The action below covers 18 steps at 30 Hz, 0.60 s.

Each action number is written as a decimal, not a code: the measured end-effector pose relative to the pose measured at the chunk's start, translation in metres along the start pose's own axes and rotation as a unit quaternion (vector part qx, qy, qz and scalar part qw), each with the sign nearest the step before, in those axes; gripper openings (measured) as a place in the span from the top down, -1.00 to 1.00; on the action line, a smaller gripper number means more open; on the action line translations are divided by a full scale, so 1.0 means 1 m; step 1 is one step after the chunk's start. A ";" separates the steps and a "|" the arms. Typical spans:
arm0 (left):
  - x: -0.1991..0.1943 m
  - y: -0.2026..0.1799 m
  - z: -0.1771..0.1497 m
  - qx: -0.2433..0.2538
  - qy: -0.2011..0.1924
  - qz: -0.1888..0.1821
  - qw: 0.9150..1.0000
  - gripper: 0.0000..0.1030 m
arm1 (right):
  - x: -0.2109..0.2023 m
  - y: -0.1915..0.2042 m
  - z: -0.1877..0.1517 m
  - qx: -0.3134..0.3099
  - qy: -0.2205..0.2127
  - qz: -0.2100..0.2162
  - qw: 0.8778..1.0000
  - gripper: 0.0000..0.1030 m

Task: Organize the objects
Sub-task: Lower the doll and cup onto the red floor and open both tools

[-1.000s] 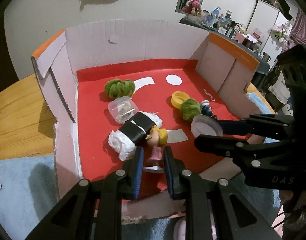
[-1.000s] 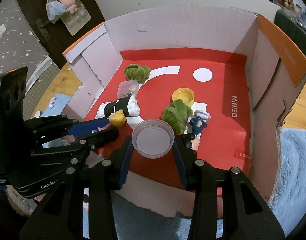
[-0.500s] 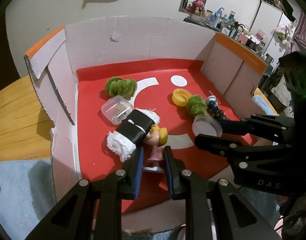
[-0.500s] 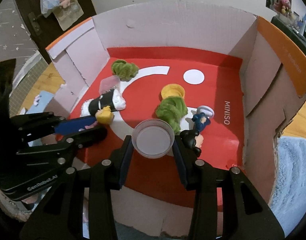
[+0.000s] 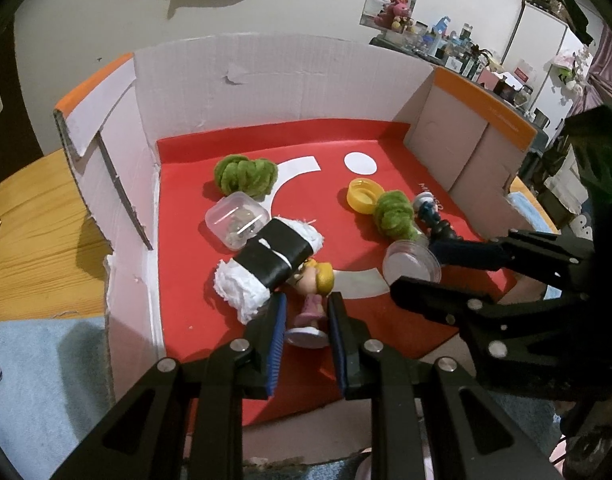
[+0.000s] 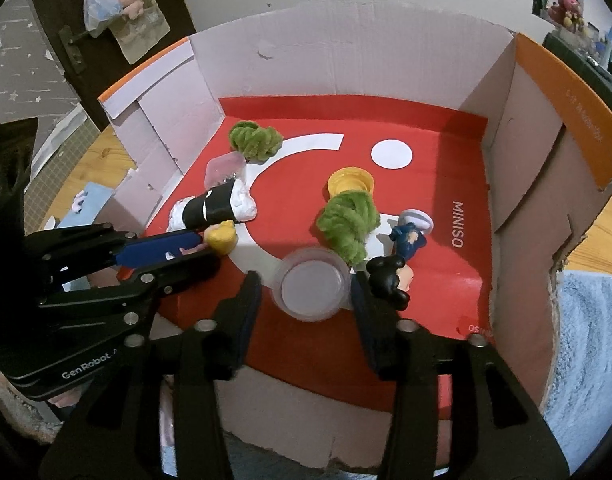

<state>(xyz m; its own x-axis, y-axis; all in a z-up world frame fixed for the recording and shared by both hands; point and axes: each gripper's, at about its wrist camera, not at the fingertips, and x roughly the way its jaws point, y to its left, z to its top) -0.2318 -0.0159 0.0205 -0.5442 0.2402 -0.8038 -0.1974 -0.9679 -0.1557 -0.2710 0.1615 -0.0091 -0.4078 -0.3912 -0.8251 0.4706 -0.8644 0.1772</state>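
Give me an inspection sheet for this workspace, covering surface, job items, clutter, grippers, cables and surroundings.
Surface: cardboard box with a red floor, on a wooden table.
Job's things: blonde figurine, clear round lid, sushi toy, two green yarn balls, yellow cap, clear case, blue figurine.
Clutter: blue towel beside the box.
Grippers: left gripper shut on the blonde figurine; right gripper has just been opening, lid between its jaws, not pressed.
Cables: nothing seen.
Surroundings: crowded shelves, plush toys.

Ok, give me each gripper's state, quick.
Left gripper: shut on the blonde figurine.
Right gripper: jaws just opened, clear round container loose between them.
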 end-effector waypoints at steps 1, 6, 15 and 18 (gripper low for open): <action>-0.001 0.000 0.000 0.000 -0.001 -0.001 1.000 0.48 | -0.001 0.000 0.000 0.000 -0.002 0.000 1.000 -0.07; -0.003 -0.001 -0.001 0.000 -0.004 0.000 1.000 0.41 | -0.005 0.002 -0.001 0.001 -0.010 0.001 1.000 -0.08; -0.015 -0.006 -0.007 0.003 -0.016 0.001 1.000 0.19 | -0.017 0.007 -0.006 0.000 -0.026 0.003 1.000 -0.24; -0.020 -0.007 -0.009 0.003 -0.019 0.003 1.000 0.19 | -0.024 0.009 -0.008 0.001 -0.033 0.004 0.999 -0.25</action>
<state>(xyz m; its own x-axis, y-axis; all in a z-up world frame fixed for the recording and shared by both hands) -0.2127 -0.0145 0.0325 -0.5757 0.2370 -0.7825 -0.1989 -0.9689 -0.1471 -0.2512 0.1657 0.0078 -0.4549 -0.4187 -0.7860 0.4721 -0.8617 0.1858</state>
